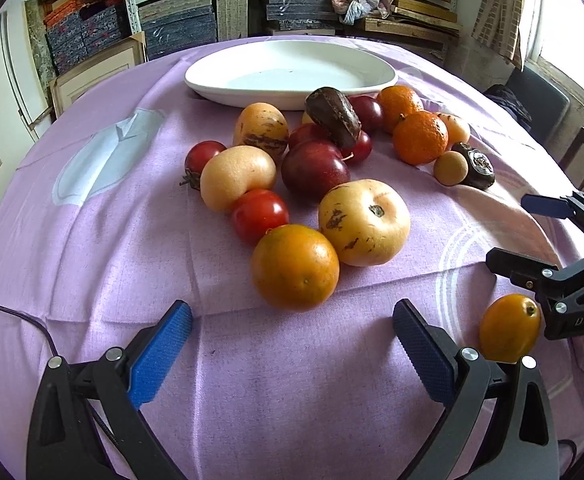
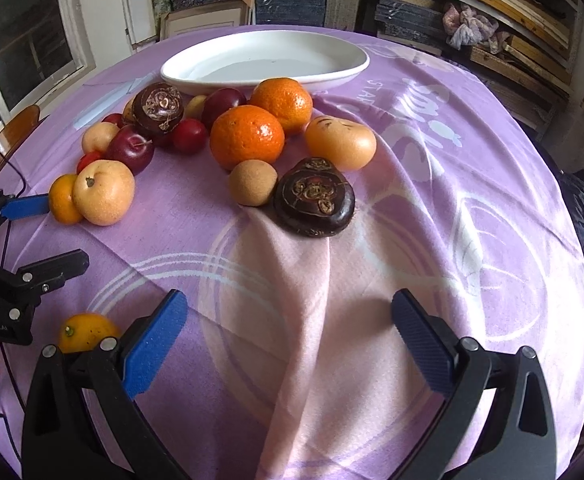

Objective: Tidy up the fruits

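A pile of fruits lies on the purple cloth in front of an empty white oval dish (image 1: 292, 74), which also shows in the right wrist view (image 2: 265, 62). Nearest my left gripper (image 1: 292, 340) is an orange (image 1: 295, 267), with a pale yellow fruit (image 1: 364, 227) and a red tomato (image 1: 259, 214) behind it. My left gripper is open and empty. My right gripper (image 2: 289, 328) is open and empty; a dark brown fruit (image 2: 314, 204) and a small tan fruit (image 2: 251, 182) lie ahead of it. A small orange fruit (image 1: 510, 328) lies apart between the grippers, also in the right wrist view (image 2: 85, 330).
Two mandarins (image 2: 247, 136) and red plums (image 2: 131, 148) lie nearer the dish. A black cable (image 1: 11, 312) runs over the cloth at the left. Shelves of stacked mats (image 1: 292, 12) stand behind the table. The cloth is wrinkled in front of my right gripper.
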A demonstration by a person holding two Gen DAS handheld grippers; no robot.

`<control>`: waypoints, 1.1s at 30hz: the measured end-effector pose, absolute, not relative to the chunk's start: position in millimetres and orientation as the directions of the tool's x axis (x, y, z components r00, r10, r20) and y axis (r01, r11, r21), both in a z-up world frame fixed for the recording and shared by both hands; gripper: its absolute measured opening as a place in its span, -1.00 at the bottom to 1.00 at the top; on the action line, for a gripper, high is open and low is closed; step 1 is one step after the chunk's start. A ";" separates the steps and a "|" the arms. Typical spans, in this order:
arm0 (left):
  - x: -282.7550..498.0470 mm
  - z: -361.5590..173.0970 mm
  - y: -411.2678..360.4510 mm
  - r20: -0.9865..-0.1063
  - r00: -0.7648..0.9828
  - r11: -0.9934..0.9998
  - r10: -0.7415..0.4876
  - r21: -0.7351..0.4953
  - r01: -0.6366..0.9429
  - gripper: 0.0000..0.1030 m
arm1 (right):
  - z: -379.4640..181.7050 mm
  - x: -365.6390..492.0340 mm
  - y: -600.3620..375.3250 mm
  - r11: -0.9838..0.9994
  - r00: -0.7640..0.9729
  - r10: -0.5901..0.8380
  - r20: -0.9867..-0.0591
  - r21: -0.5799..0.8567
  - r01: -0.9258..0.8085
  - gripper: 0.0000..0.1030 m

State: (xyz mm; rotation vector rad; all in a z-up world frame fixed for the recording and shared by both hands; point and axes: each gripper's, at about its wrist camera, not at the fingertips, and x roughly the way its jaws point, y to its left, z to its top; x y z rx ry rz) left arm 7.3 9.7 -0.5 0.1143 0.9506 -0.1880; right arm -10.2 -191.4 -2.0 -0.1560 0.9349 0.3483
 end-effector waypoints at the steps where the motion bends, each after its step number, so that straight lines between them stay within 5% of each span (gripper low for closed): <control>1: 7.4 -0.6 9.7 -0.816 0.567 0.977 -0.109 0.016 0.211 0.93 | -2.1 -10.8 -192.4 0.929 0.541 0.234 -0.808 0.022 -0.368 0.92; 33: 11.9 0.7 9.9 -0.828 0.545 0.966 -0.128 0.019 0.257 0.93 | -0.4 -13.0 -190.9 0.919 0.533 0.236 -0.812 0.008 -0.395 0.92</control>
